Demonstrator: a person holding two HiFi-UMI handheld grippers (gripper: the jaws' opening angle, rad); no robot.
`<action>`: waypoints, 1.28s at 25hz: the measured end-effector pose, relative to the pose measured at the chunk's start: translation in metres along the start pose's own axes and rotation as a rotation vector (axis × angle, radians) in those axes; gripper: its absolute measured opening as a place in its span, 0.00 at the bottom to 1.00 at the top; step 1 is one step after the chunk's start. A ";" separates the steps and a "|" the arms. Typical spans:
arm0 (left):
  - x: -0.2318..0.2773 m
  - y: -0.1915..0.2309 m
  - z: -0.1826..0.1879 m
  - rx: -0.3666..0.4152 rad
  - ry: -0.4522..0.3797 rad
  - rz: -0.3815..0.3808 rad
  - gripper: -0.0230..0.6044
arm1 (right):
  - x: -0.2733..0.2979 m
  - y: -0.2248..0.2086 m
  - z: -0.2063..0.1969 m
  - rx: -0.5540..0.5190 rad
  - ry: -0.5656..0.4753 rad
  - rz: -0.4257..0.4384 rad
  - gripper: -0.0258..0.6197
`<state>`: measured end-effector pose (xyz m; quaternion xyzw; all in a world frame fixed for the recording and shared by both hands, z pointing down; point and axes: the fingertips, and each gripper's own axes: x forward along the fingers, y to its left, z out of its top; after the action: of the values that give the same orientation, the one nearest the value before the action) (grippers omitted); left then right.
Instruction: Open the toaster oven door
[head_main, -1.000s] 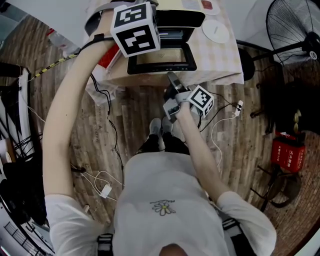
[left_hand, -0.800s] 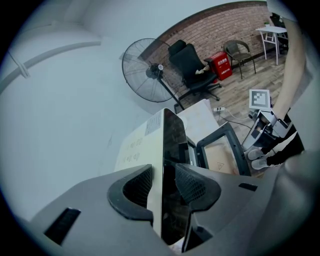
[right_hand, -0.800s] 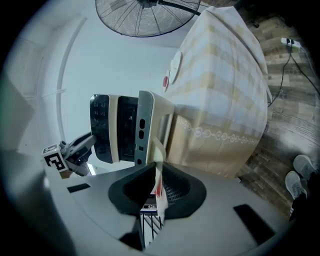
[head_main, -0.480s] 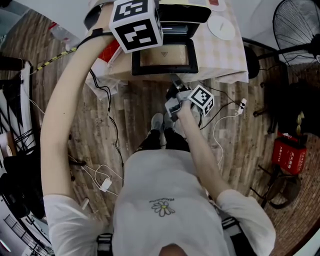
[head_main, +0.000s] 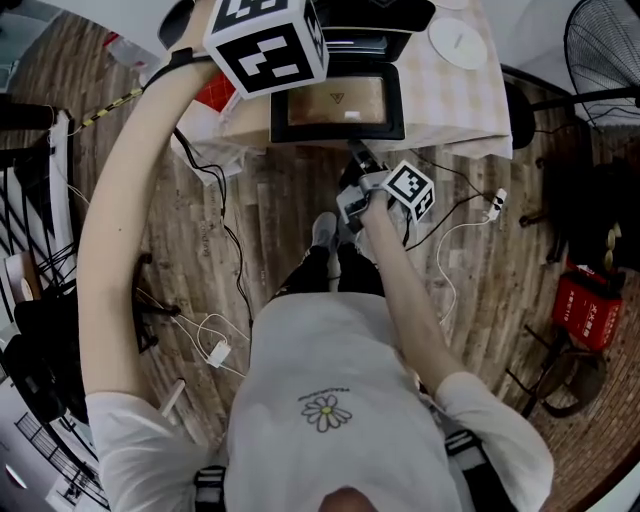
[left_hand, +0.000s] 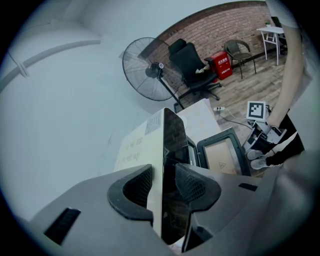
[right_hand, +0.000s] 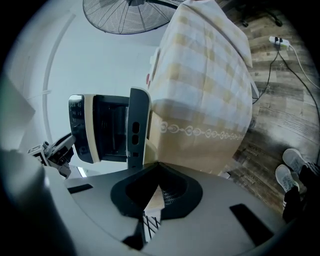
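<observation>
Left gripper view alone shows left claw (left_hand: 164, 181) gripping the toaster oven (left_hand: 172, 135); right claw (right_hand: 157, 170) just clenched empty.

- A checked tablecloth (head_main: 455, 105) hangs down at the sides.
- A white round disc (head_main: 458, 42) lies near the cloth's right edge.
- A big fan (head_main: 605, 45) stands on the wooden floor (head_main: 280, 220).
- A red box (head_main: 587, 310) sits there too.

Tablecloth (head_main: 455, 100) beige-white checked; toaster oven door (head_main: 337, 104) black-framed.
</observation>
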<state>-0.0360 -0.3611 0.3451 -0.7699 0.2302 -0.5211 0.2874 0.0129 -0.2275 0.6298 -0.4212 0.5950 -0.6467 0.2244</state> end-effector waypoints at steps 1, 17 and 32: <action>0.000 0.000 0.000 0.000 -0.001 0.001 0.29 | 0.000 -0.001 0.000 -0.001 0.002 -0.003 0.05; -0.001 -0.001 -0.001 -0.004 -0.001 0.007 0.29 | 0.004 -0.008 -0.004 -0.023 0.022 -0.035 0.05; 0.002 0.004 -0.007 -0.006 0.042 0.037 0.29 | -0.027 0.005 0.022 -0.118 -0.059 -0.088 0.05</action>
<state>-0.0416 -0.3671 0.3456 -0.7554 0.2519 -0.5312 0.2896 0.0444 -0.2196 0.6161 -0.4783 0.6060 -0.6073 0.1878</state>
